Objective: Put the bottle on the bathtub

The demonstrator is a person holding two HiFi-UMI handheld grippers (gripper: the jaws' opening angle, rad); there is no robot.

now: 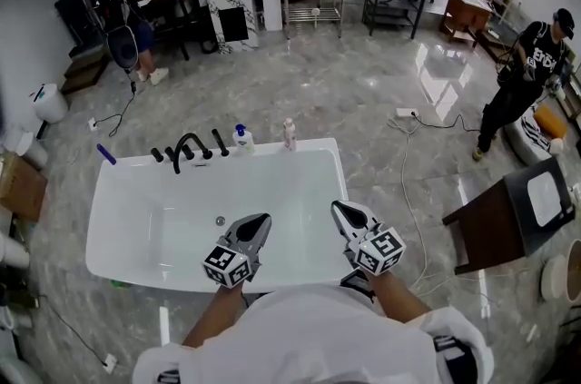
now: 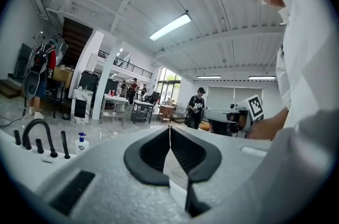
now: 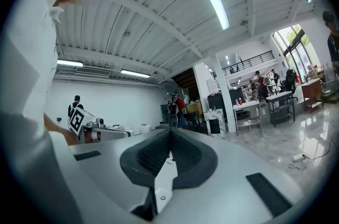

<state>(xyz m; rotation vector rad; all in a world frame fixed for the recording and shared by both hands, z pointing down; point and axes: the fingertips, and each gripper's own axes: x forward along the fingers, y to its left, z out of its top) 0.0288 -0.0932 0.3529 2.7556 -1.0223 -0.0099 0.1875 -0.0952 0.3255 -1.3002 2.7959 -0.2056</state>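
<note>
A white bathtub (image 1: 127, 257) fills the middle of the head view. On its far rim stand a white bottle with a blue pump (image 1: 241, 137) and a slim pale pink bottle (image 1: 290, 134), to the right of the black faucet (image 1: 188, 148). My left gripper (image 1: 258, 224) and right gripper (image 1: 342, 211) hover over the near half of the tub, both shut with nothing between the jaws. In the left gripper view the left gripper (image 2: 169, 130) points level, with the pump bottle (image 2: 80, 142) and faucet (image 2: 37, 135) at lower left. The right gripper (image 3: 170, 133) shows its pads pressed together.
A purple object (image 1: 106, 154) lies on the tub's far left corner. A dark wooden chair (image 1: 508, 214) stands right of the tub, with a cable and power strip (image 1: 406, 113) on the floor. People stand at the far right (image 1: 526, 73) and far left (image 1: 123, 5).
</note>
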